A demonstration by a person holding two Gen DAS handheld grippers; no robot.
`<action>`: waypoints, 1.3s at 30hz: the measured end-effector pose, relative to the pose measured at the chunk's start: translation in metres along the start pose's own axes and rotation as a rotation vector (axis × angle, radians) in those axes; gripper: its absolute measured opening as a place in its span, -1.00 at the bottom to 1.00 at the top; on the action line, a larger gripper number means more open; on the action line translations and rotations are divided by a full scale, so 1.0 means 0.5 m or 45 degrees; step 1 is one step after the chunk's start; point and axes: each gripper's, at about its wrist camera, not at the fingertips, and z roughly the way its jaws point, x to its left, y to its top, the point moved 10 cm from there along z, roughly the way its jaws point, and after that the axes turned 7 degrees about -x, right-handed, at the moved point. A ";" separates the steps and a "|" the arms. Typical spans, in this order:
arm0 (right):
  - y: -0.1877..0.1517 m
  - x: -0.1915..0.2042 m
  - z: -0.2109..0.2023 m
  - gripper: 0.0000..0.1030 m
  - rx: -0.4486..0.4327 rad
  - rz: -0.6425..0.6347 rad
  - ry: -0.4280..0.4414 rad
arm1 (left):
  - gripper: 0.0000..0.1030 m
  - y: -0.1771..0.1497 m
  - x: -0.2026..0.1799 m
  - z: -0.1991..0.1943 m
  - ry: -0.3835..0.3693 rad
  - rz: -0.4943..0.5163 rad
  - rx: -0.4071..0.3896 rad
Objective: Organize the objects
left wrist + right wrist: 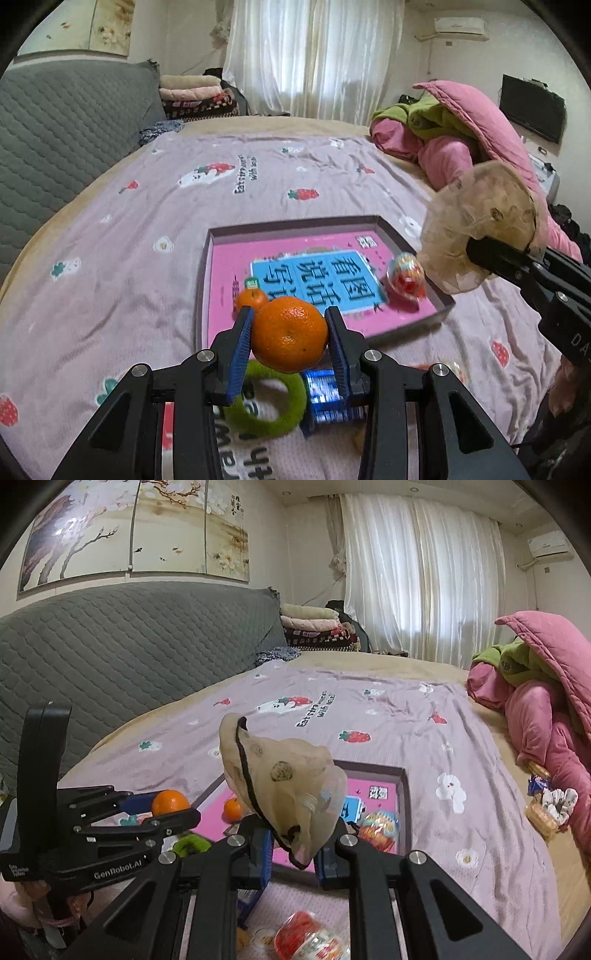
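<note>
From my left wrist camera, my left gripper (290,334) is clamped on an orange (290,334), its blue pads pressing both sides of the fruit, held in the air over the near edge of the tray (413,230). The tray sits on the lilac blanket (147,221) and holds a pink book (317,277), a second orange (252,298) at its near left corner, and a jelly cup (406,275) at its right side. Below my fingers lie a green ring (267,402) and a blue pack (325,400), side by side on the blanket. On the right my right gripper (476,251) reaches in, pinching a beige pouch (480,229) above the tray's right edge.

From my right wrist camera, my right gripper (295,845) is closed on the lower end of the pouch (280,775), which stands up between the fingers, a black cord running down it. Behind it are the tray (402,794), the loose orange (233,808) and the jelly cup (380,829). At left my left gripper (168,806) carries its orange (170,802), level with the tray's near left side. A red-and-white packet (310,938) lies on the blanket under my fingers.
</note>
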 end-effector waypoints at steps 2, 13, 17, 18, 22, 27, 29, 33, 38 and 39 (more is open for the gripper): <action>0.007 -0.009 0.007 -0.66 -0.003 0.009 -0.007 | -0.23 0.014 0.006 0.009 0.000 -0.015 -0.003; 0.031 -0.018 0.042 -0.66 0.000 0.020 0.014 | -0.23 0.079 0.009 0.048 -0.013 -0.012 -0.025; 0.044 -0.019 0.052 -0.66 -0.006 0.021 0.021 | -0.23 0.099 0.004 0.063 -0.009 -0.001 -0.033; 0.046 -0.020 0.055 -0.66 -0.006 0.021 0.023 | -0.23 0.106 0.002 0.069 -0.010 0.005 -0.034; 0.056 -0.027 0.069 -0.66 -0.001 0.034 0.029 | -0.23 0.121 -0.002 0.086 -0.015 0.016 -0.032; 0.063 -0.033 0.086 -0.66 0.005 0.025 0.024 | -0.23 0.141 -0.007 0.112 -0.016 0.031 -0.029; 0.069 -0.035 0.095 -0.66 0.007 0.024 0.023 | -0.23 0.149 -0.008 0.124 -0.021 0.031 -0.027; 0.072 -0.036 0.116 -0.66 0.015 0.005 0.016 | -0.23 0.163 -0.009 0.155 -0.025 0.023 -0.026; 0.052 -0.044 0.148 -0.66 0.045 -0.001 -0.009 | -0.23 0.152 -0.003 0.198 -0.026 0.002 0.003; 0.047 -0.046 0.152 -0.66 0.053 0.001 -0.008 | -0.23 0.149 -0.002 0.205 -0.025 -0.003 0.008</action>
